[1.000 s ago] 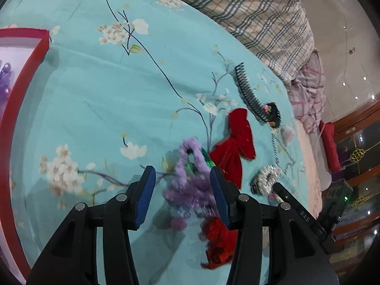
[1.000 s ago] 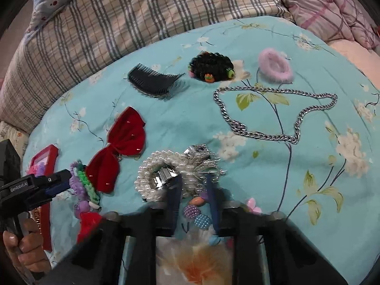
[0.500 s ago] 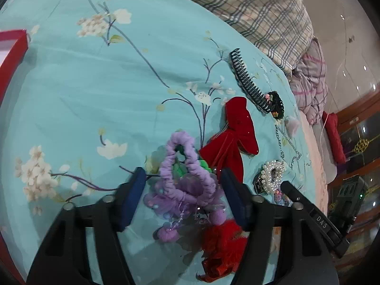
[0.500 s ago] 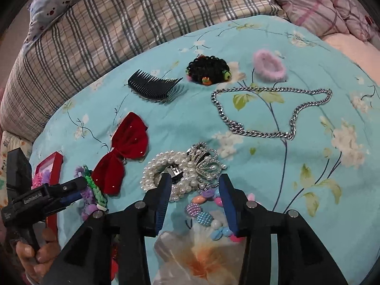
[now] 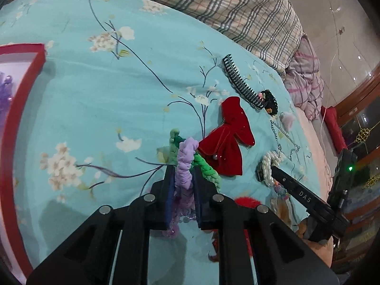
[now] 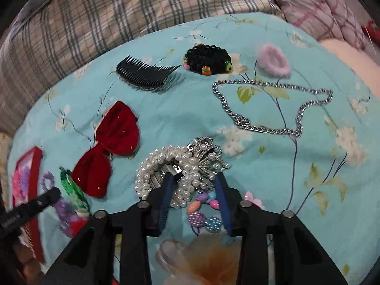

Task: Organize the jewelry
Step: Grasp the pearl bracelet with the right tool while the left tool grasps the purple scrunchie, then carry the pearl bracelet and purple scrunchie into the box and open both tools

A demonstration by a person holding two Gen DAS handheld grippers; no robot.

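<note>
My left gripper (image 5: 182, 178) is shut on a purple hair tie (image 5: 186, 163), with a green braided tie (image 5: 206, 168) beside it on the teal bedspread. A red velvet bow (image 5: 225, 140) lies just right of them. My right gripper (image 6: 193, 185) is open around a pearl and silver crown hair clip (image 6: 185, 163), with coloured bead clips (image 6: 204, 211) between its fingers. The right gripper also shows in the left wrist view (image 5: 280, 178). A red box (image 5: 21, 90) with purple items stands at the left.
A black comb (image 6: 147, 73), a black hair tie with charms (image 6: 209, 59), a pink fluffy tie (image 6: 273, 59) and a silver chain (image 6: 273, 106) lie farther back. A plaid pillow (image 6: 118, 19) borders the bedspread. A red fluffy item (image 5: 247, 201) lies by my left gripper.
My left gripper has closed on the purple hair tie. My right gripper has opened and moved forward around the pearl clip.
</note>
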